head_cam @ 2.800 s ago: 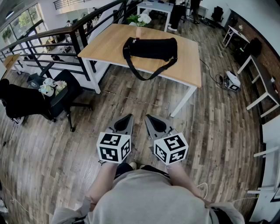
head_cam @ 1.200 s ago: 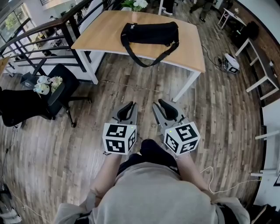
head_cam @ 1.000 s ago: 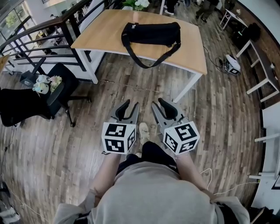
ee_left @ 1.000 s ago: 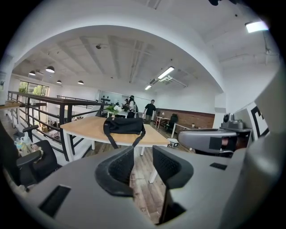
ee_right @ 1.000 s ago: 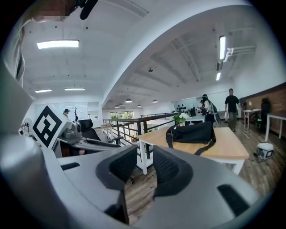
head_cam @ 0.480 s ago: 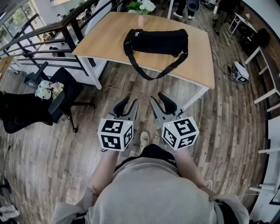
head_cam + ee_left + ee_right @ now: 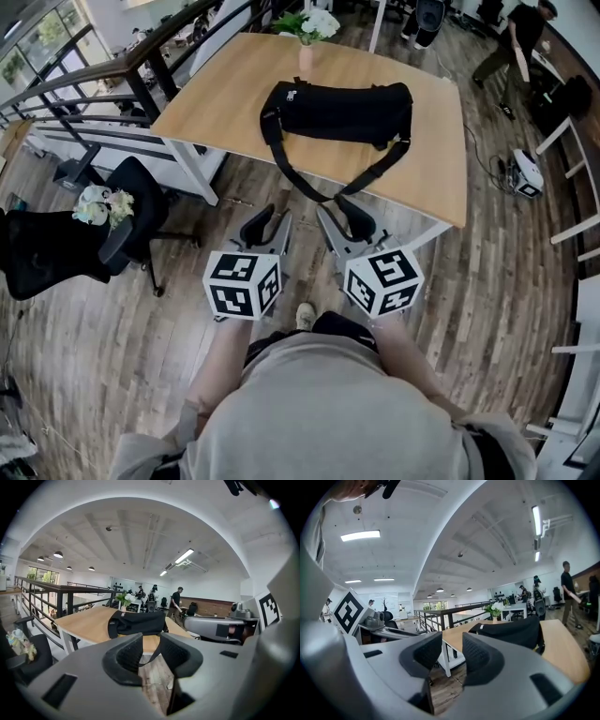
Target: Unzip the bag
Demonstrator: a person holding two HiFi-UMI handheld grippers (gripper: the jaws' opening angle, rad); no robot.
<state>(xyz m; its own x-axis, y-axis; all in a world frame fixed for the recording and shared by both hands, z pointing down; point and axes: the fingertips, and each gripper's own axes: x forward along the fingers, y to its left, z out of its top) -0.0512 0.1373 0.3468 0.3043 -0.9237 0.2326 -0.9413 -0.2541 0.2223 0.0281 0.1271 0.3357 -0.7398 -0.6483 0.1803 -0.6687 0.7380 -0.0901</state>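
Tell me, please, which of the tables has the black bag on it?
The wooden-topped table on white legs, just ahead; the bag lies across it near a flower vase.

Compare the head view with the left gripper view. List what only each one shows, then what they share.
Only the head view: the person's torso from above and the left gripper's marker cube.

Only the left gripper view: the ceiling with its strip lights.

Both: the black bag lying on the wooden table, its strap hanging over the near edge, the flower vase behind it, and the left gripper, jaws apart with nothing between them.
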